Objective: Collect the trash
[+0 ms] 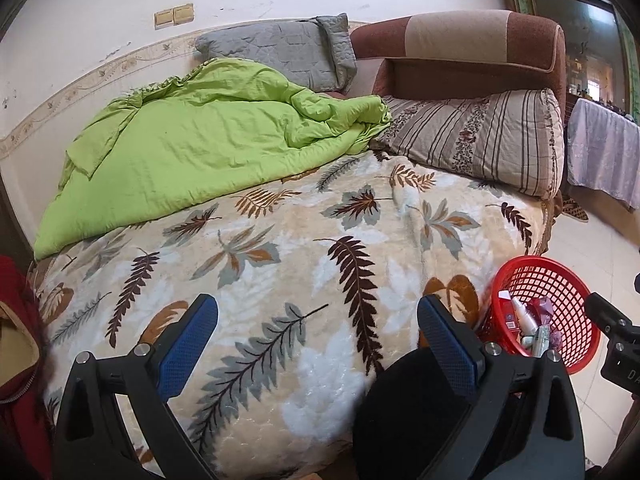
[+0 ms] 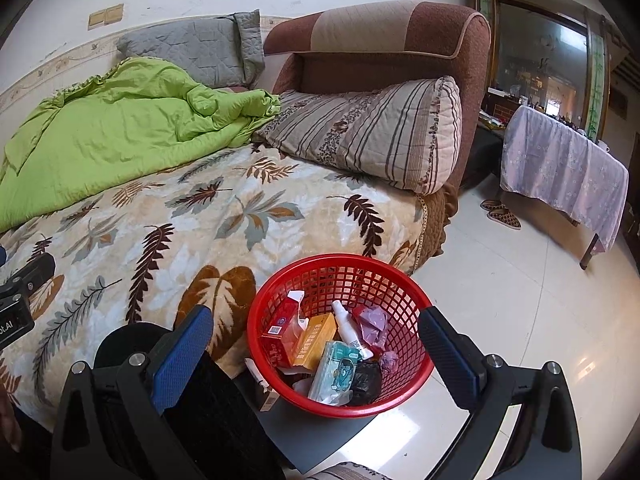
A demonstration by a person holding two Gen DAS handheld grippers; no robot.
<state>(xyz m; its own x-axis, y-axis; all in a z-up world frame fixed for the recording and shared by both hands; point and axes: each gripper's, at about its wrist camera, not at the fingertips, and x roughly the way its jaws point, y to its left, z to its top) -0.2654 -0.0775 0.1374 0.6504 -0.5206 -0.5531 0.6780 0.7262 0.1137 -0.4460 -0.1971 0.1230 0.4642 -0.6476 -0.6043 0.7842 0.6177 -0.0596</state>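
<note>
A red mesh basket (image 2: 340,276) stands on the floor beside the bed and holds several pieces of trash: a red box (image 2: 280,340), an orange box (image 2: 316,340), a white bottle (image 2: 348,326), a teal packet (image 2: 334,372) and purple wrappers (image 2: 372,322). It also shows in the left wrist view (image 1: 560,280). My right gripper (image 2: 316,344) is open and empty, just above the basket. My left gripper (image 1: 318,328) is open and empty over the leaf-patterned blanket (image 1: 280,248).
A green quilt (image 1: 192,140), a grey pillow (image 1: 280,52) and a striped pillow (image 1: 480,140) lie on the bed. A small carton (image 2: 262,388) lies beside the basket. A cloth-covered table (image 2: 560,168) and slippers (image 2: 502,212) are on the tiled floor at right.
</note>
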